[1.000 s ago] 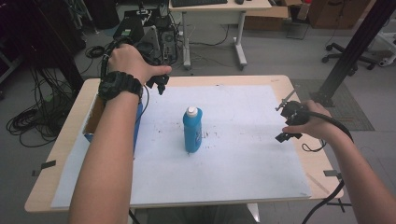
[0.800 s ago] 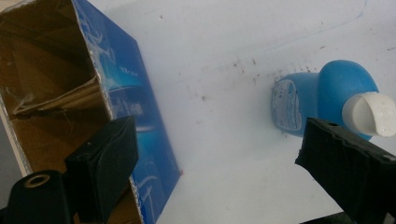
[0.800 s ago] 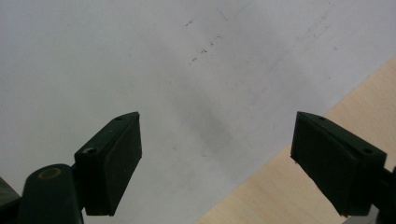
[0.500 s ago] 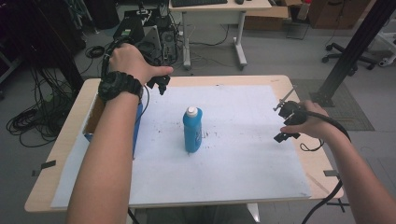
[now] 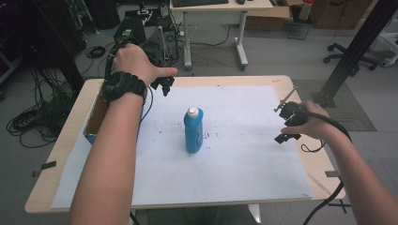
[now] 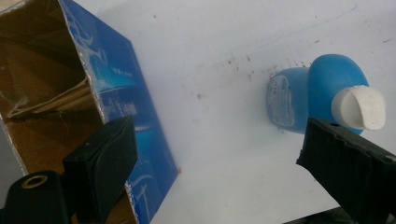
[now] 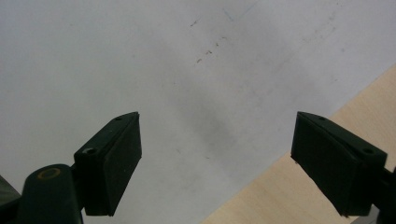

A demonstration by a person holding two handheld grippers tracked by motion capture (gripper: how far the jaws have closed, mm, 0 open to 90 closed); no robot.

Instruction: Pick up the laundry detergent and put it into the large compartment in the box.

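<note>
A blue bottle [image 5: 193,133] with a white cap [image 5: 192,111] stands upright in the middle of the white sheet [image 5: 244,154]. My left gripper [image 5: 162,85] hovers open at the far left of the sheet, behind and left of the bottle. In the left gripper view, the left gripper [image 6: 217,135] looks down between the bottle [image 6: 299,98] at right and an open blue carton [image 6: 121,93] at left, nothing between its jaws. My right gripper [image 5: 282,123] is held open low over the sheet's right side. In the right gripper view, the right gripper [image 7: 217,121] has bare paper between its jaws.
The blue carton [image 5: 94,119], brown inside, sits at the table's left edge, partly hidden by the left forearm. The wooden table [image 5: 319,173] shows around the sheet; its bare wood [image 7: 327,205] lies just under the right gripper. Desks, cables and a chair stand beyond the table.
</note>
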